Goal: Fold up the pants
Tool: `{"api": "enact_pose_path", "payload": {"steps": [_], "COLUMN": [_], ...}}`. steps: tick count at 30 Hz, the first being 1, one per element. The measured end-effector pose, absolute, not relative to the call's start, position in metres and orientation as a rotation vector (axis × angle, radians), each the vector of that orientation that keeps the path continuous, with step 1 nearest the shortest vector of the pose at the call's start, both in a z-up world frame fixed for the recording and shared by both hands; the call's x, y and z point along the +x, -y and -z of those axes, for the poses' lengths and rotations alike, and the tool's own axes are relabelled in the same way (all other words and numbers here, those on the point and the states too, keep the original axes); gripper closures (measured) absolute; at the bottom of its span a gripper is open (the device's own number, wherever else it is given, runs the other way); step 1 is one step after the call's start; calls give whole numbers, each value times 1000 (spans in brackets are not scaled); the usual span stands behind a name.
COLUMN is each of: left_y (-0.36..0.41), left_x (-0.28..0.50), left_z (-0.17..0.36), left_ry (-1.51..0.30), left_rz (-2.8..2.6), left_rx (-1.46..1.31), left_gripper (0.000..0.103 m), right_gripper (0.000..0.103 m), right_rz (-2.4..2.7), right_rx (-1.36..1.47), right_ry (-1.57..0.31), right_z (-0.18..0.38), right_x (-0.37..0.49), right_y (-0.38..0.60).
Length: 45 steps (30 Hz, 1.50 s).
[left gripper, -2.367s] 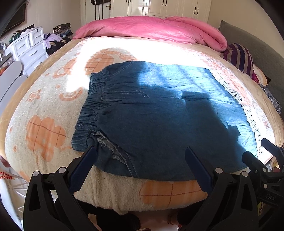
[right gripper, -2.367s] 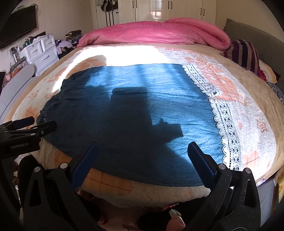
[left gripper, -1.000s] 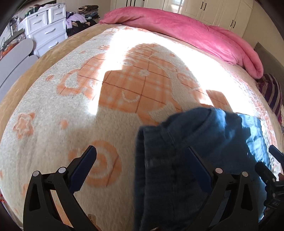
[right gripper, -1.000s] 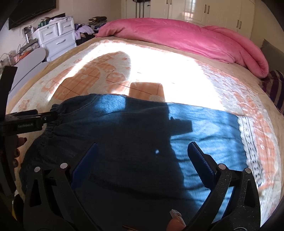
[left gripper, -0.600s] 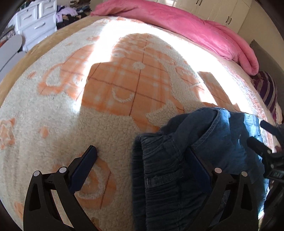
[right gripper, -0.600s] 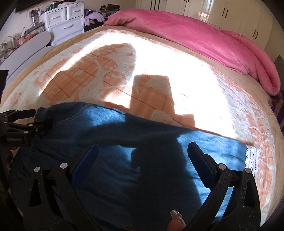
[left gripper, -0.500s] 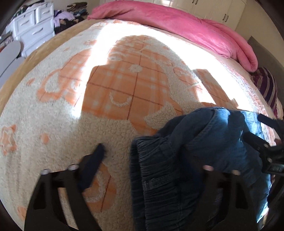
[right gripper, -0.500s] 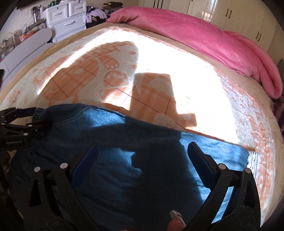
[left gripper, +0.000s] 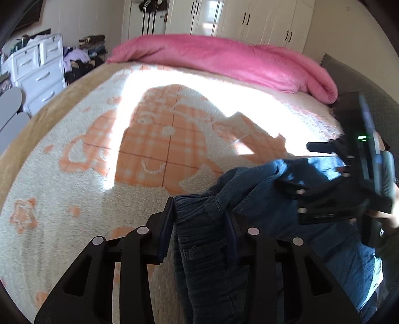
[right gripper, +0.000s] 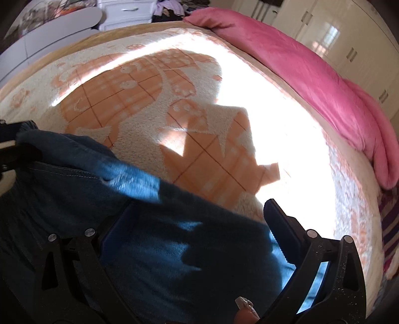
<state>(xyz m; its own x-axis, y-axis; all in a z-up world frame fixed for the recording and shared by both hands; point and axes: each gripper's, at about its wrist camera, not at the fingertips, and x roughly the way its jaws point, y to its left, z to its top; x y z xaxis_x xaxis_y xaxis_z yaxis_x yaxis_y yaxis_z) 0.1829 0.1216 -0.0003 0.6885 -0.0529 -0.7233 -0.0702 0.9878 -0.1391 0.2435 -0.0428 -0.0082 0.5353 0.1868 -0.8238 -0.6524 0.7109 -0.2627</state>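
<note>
The blue denim pants [left gripper: 261, 224] lie bunched on the cream and orange blanket [left gripper: 149, 139]. My left gripper [left gripper: 200, 214] is shut on the gathered waistband, which hangs down between its fingers. In the right wrist view the pants [right gripper: 162, 249] spread under my right gripper [right gripper: 197, 221], whose jaws stand wide apart over the cloth. The right gripper's body [left gripper: 349, 179] shows at the right of the left wrist view, over the denim. The left gripper's tip [right gripper: 15, 149] shows at the left edge of the right wrist view.
A pink duvet [left gripper: 224, 59] lies rolled along the far side of the bed. A white drawer unit [left gripper: 37, 69] with clothes piled beside it stands at the left. White wardrobes [left gripper: 249, 20] line the back wall. A striped cushion [right gripper: 391, 224] sits at the right.
My left gripper has closed on the waistband; half a second ago it was open. The right gripper has swung closer to the left one over the pants, and the denim is more bunched.
</note>
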Motion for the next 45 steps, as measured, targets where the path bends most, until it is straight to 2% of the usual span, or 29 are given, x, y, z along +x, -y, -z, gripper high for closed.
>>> {"api": "enact_pose_path", "payload": {"steps": [2,4,6,7,8,9,11,25,45], "left_y": [-120,-117,-115,-114,-113,-114,-114,-96,-83], "left_x": [177,173,173,171,169,168,162,106,48], "left_z": [-3,-5,-5,-5,-5,-5,-7,-17,-15], "left_ry": [-798,-790,-788,-785,-781,-777,-766,-741,-796], "left_rz": [-3,2,2,-2,-7,-11,-11,5,29], "left_rx": [-158,-155,-146,-140,-136,-135,-143,-98,-39], "left_gripper": [68,68,68,68,68,68,68,67,66], "right_gripper": [10,27,63,71,83,89,94,94,94], "right_rz": [-565,-612,-676,-711,-729,-741,-757,-770,-809], "right_rx": [-636,-646,-582,-530,-500,-475,-439,-240,-144], "right_ry": [-858,-855,-876,-889,-892,-887,-870,-767,-819], "right_z": [10,12,12,11,9,7,1,-41,-35], "right_x": [240,235,229,225,221,215,205,95,11], "right_y": [38,36,41,45,49,55,61,113,131]}}
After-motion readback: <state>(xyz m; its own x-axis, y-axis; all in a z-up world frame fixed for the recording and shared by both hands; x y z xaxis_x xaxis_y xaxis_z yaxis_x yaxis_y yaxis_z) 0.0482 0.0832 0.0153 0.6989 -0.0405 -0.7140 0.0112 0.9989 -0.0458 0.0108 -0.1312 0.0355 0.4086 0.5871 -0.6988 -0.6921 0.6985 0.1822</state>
